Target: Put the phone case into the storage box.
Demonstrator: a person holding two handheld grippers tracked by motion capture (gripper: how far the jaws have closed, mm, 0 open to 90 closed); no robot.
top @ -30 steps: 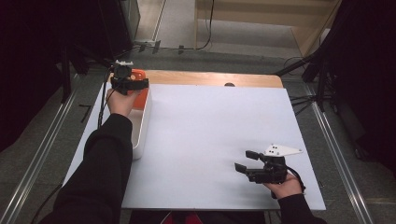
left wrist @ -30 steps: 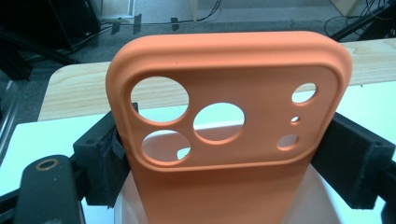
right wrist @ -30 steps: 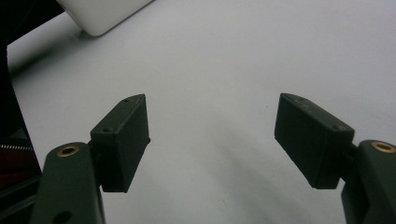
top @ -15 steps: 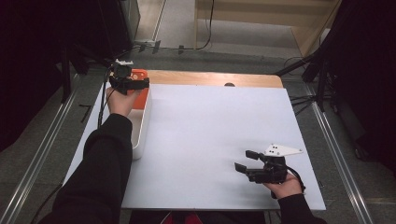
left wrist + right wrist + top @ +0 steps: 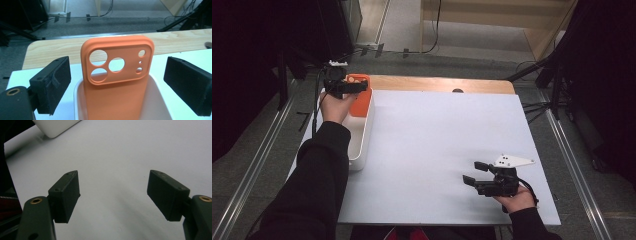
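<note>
— Fingers first: how do they stand on each side?

— Both pairs are spread with nothing between them. The left gripper (image 5: 346, 86) hangs over the far end of a white bin (image 5: 360, 145) at the worktop's left edge; the right gripper (image 5: 478, 174) sits low near the front right corner, fingers pointing left across the sheet.

— What does the left gripper view add?

— An orange phone case (image 5: 117, 82), upright in the bin and leaning on its far wall, camera cut-outs at the top. Its upper part stands between the two black fingers (image 5: 51, 85), touching neither. From the high view the case (image 5: 360, 98) is just an orange patch beside the hand.

— And the right gripper view?

— Bare white surface under the spread fingers (image 5: 65, 195), plus a corner of the bin (image 5: 56, 126) far off.

— Room to move?

— The white worktop (image 5: 447, 140) is open from the bin to the right gripper. A strip of wood (image 5: 437, 83) runs along the far edge.

— The room?

— Grey floor, metal rails (image 5: 257, 165) down both sides, dark stands and cables beyond.
</note>
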